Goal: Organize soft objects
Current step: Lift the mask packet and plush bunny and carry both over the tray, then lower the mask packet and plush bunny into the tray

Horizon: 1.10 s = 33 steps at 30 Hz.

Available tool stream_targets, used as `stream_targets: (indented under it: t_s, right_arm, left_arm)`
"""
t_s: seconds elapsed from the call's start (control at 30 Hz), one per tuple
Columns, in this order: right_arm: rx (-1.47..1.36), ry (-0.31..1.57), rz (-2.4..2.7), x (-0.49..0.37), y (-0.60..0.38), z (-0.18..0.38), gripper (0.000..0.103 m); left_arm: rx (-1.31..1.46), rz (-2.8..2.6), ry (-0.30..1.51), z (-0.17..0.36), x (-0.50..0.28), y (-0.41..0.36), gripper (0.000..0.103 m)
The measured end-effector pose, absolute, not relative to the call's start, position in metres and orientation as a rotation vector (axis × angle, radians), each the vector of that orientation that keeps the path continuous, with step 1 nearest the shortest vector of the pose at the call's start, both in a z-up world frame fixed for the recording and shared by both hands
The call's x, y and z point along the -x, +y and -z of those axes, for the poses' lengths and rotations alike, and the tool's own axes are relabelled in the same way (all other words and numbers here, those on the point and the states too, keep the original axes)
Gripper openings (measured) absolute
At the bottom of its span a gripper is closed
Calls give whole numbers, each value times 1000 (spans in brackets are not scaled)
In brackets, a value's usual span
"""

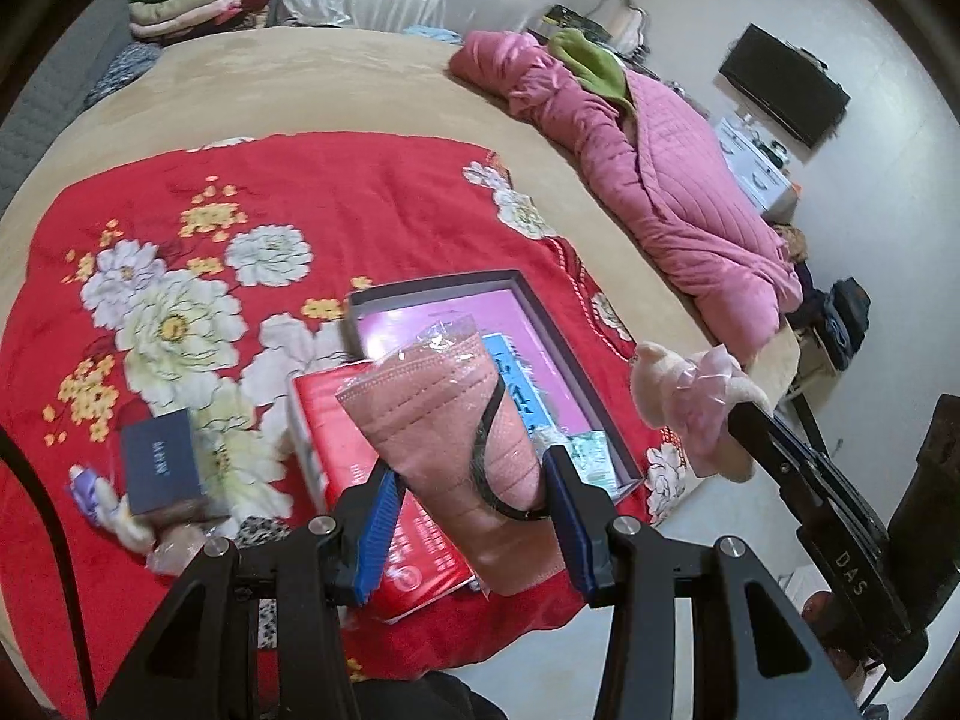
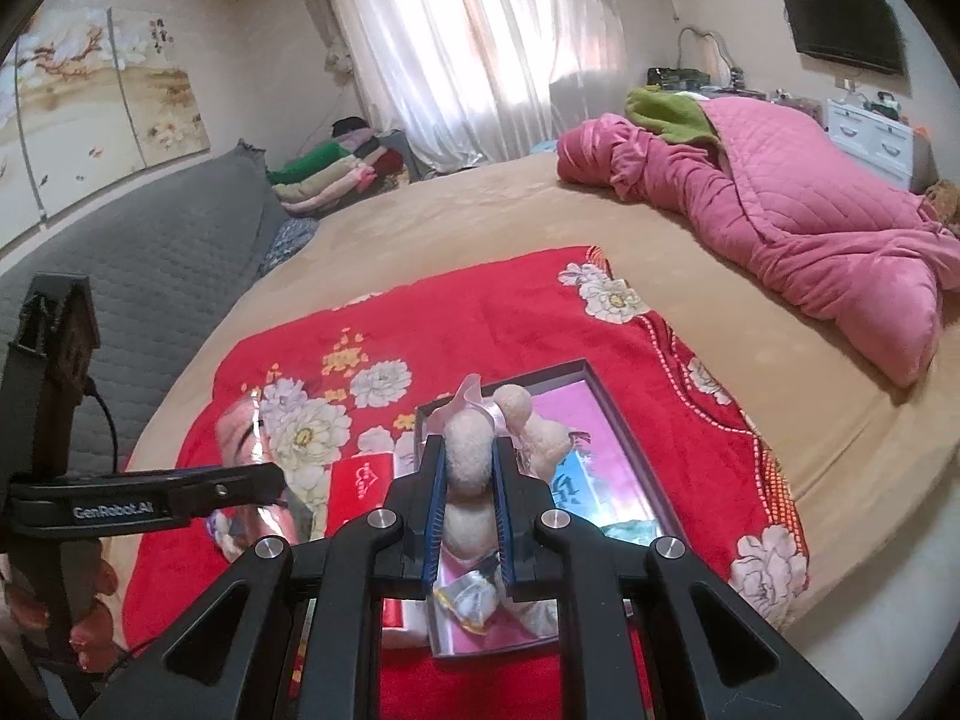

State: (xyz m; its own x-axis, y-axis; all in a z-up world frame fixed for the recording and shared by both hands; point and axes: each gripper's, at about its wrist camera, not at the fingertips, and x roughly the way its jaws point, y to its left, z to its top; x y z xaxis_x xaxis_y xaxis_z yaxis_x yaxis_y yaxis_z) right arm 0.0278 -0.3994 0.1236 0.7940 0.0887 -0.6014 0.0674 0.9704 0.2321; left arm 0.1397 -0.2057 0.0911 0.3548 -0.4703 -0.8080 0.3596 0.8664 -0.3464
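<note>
My left gripper is shut on a pink face mask in clear wrap, held above the red floral blanket. My right gripper is shut on a cream plush toy in plastic, held above an open dark box with a pink lining. The box also shows in the left wrist view, with the plush to its right. The mask shows in the right wrist view at the left.
A red packet, a dark blue small box and a purple-white soft item lie on the blanket. A pink quilt lies across the bed's far right. Folded clothes are stacked by the curtain.
</note>
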Motion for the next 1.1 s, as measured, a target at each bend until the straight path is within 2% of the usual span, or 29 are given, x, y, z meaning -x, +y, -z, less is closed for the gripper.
stream_targets:
  t_s: [0.47,1.1]
  right_arm:
    - [-275,663,6,-36,-421,-118,15]
    - [-321,676,-7,-50,-434,-101,15]
  left_arm:
    - [48,578,1134,-65,-159,-251,47]
    - [-109,577,1321,1,-181,-296,47]
